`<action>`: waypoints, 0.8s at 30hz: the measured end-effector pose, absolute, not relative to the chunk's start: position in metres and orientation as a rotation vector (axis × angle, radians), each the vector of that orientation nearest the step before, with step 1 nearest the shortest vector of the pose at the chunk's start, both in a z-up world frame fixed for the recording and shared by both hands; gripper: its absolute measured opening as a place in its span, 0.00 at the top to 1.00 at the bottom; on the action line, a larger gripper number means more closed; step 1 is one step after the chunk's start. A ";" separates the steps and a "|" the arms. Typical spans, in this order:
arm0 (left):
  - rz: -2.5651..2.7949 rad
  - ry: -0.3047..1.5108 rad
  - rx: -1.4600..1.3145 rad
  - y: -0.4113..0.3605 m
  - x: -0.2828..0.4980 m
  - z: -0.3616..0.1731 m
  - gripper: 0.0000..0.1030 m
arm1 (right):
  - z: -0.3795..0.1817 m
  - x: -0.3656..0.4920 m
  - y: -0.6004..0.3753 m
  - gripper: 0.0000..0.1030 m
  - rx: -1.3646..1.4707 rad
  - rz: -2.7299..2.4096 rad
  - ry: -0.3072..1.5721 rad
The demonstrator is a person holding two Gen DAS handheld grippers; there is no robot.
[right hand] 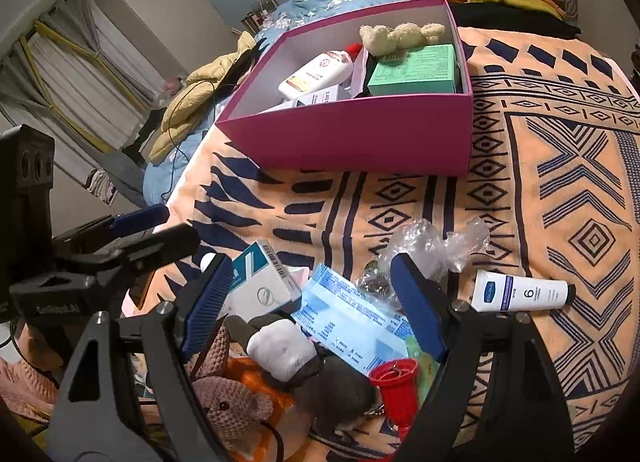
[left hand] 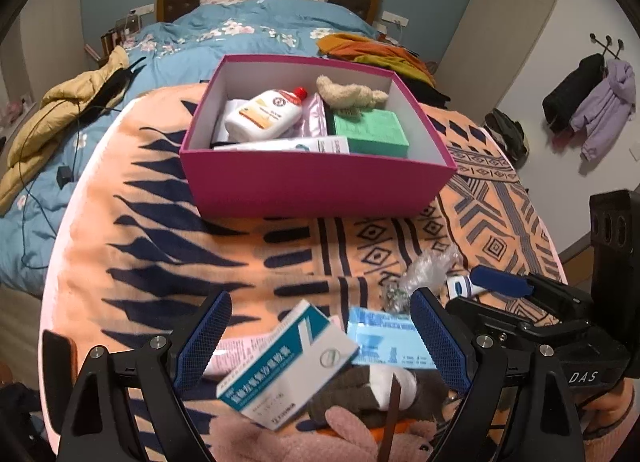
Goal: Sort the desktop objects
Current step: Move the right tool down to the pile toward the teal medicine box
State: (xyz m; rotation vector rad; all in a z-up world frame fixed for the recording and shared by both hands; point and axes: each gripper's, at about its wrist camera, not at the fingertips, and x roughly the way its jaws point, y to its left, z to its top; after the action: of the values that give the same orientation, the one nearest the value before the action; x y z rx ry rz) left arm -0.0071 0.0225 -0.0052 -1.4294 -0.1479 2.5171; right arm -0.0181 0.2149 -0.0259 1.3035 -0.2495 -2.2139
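The left gripper (left hand: 320, 342) hangs with fingers spread wide and empty over the white-and-teal medicine carton (left hand: 288, 362), which lies tilted on the near pile, well short of the pink box (left hand: 316, 185). It looks light, stiff and crushable, best pinched across its narrow sides. To the right, the right gripper (right hand: 316, 310), likewise spread and empty, hangs over the flat blue packet (right hand: 352, 322), likely thin and slippery.

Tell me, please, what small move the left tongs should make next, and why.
Probably ease the left tongs down and close on the medicine box: they are open, holding nothing, and the box lies tilted between them on the pile, not yet in the pink box.
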 end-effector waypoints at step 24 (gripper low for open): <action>2.379 -0.296 -1.755 -0.038 0.028 -0.085 0.10 | -0.069 -0.004 0.200 0.21 1.449 -2.045 -0.227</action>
State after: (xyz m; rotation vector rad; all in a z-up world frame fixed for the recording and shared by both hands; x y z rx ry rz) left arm 0.0279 -0.0382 -0.0853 -1.7555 -0.2962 2.3791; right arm -0.0036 0.1997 -0.0692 1.4491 -0.2270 -2.0451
